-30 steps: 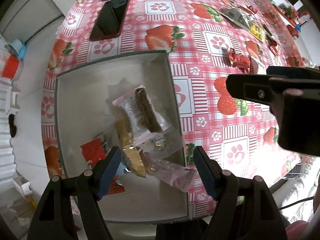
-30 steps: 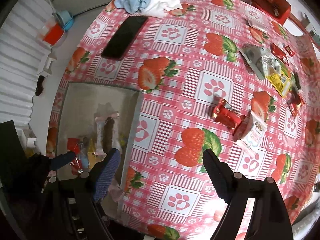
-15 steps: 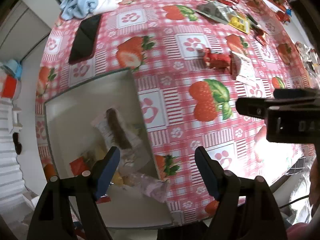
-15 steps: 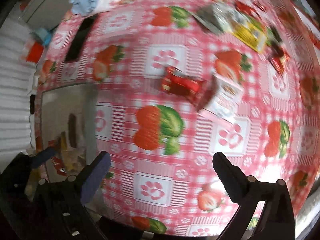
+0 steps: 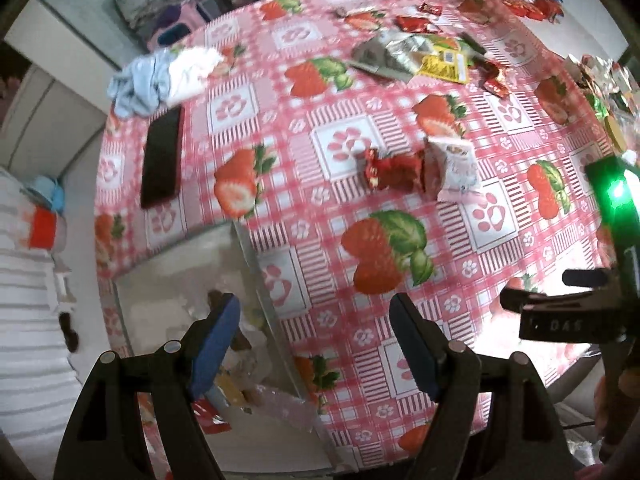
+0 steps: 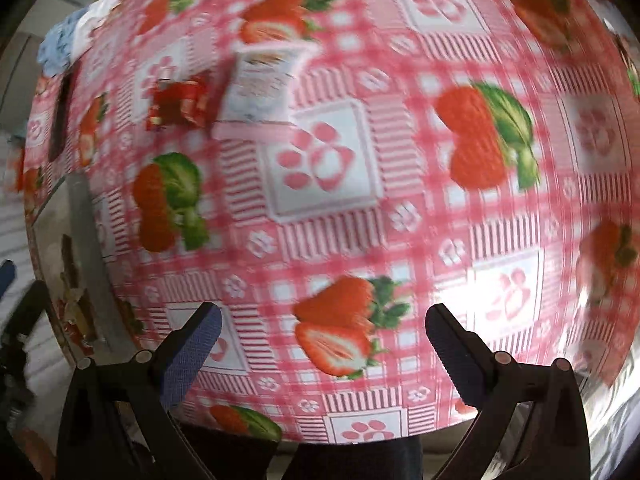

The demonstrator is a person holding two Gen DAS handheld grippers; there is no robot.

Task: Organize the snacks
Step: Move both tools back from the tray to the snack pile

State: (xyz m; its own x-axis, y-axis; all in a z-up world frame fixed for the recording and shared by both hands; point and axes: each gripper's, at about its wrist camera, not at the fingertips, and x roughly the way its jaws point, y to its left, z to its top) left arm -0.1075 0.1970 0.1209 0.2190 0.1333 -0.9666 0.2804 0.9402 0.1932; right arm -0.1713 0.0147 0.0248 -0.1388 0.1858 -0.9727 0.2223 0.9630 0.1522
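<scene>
Red snack packet upper centre of left view, long axis across frame | touching white packet | left gripper nearer, spread, empty | right gripper spread, empty | box lower left

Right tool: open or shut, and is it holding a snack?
Open and empty. In the right wrist view the right tool has its fingers spread wide, with only tablecloth showing between them.
</scene>
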